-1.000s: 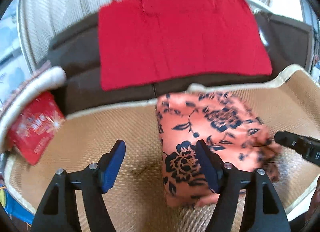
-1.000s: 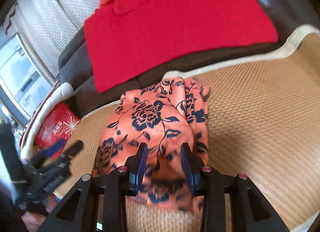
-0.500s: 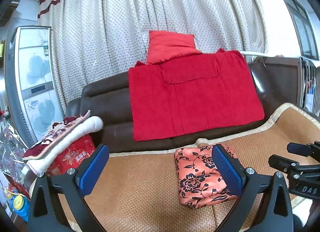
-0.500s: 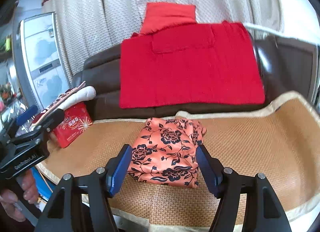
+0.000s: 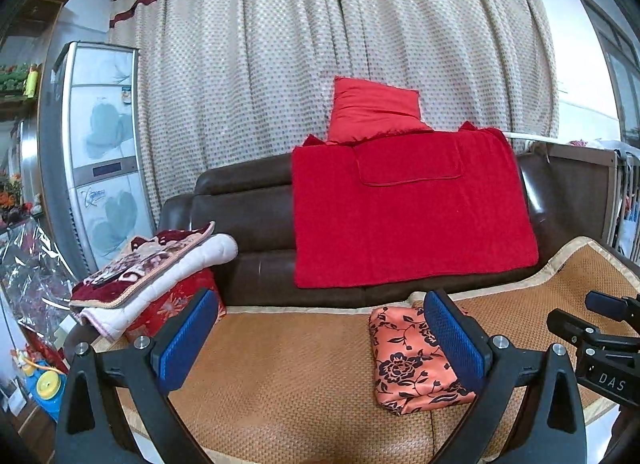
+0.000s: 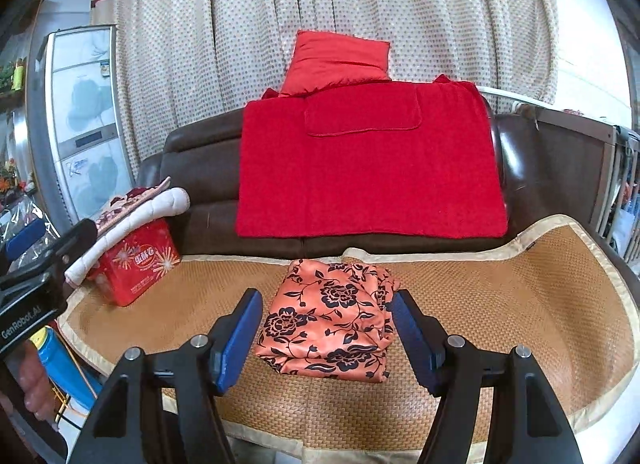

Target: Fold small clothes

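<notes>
An orange garment with dark floral print lies folded in a compact rectangle on the woven mat; it also shows in the left wrist view. My left gripper is open and empty, pulled back above the mat, left of the garment. My right gripper is open and empty, held back in front of the garment, apart from it. Each gripper shows at the edge of the other's view.
A red towel hangs over the brown sofa back, with a red pillow above. A red box under folded blankets stands at the mat's left end. A fridge stands at left.
Both grippers have opened wide and pulled back and up from the folded garment. The right gripper let go of the cloth, which stays folded on the mat.
</notes>
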A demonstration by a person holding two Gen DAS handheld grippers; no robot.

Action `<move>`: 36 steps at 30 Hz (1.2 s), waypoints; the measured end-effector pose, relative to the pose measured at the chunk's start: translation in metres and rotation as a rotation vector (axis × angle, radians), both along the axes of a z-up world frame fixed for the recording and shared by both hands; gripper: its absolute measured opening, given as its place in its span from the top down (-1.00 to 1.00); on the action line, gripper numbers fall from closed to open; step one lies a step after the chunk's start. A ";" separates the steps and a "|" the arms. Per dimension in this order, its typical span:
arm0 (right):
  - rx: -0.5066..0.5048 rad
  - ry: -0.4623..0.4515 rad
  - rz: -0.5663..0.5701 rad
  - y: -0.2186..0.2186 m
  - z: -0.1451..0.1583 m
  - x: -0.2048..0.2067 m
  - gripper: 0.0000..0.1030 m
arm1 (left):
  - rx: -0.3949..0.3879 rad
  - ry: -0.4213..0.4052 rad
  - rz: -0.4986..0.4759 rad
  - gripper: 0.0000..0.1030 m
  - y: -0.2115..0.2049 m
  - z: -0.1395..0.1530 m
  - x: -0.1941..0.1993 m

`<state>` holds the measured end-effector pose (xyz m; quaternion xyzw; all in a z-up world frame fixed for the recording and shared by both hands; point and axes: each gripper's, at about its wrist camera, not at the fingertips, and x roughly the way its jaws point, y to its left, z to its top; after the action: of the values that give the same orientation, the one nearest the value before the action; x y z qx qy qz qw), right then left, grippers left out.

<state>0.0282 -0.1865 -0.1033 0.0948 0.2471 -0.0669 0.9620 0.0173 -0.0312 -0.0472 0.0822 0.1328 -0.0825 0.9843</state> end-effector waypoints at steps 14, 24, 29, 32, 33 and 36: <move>0.007 0.005 0.035 0.025 0.011 -0.005 -0.37 | -0.037 0.007 0.077 -0.99 0.029 0.004 0.000; -0.009 0.028 0.070 0.040 0.004 0.005 -0.37 | -0.027 0.015 0.103 -0.99 0.036 -0.002 0.005; -0.010 0.036 0.080 0.045 0.002 0.007 -0.37 | -0.025 0.013 0.114 -0.99 0.038 -0.003 0.006; -0.008 0.038 0.085 0.047 0.001 0.009 -0.37 | -0.025 0.015 0.118 -0.99 0.040 -0.003 0.007; -0.007 0.039 0.087 0.048 0.001 0.009 -0.37 | -0.026 0.016 0.119 -0.99 0.040 -0.003 0.007; -0.011 0.040 0.095 0.051 0.001 0.010 -0.37 | -0.027 0.019 0.123 -0.99 0.040 -0.004 0.008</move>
<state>0.0381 -0.1351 -0.1024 0.0763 0.2702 -0.0242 0.9595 0.0251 0.0090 -0.0509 0.0600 0.1457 -0.0244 0.9872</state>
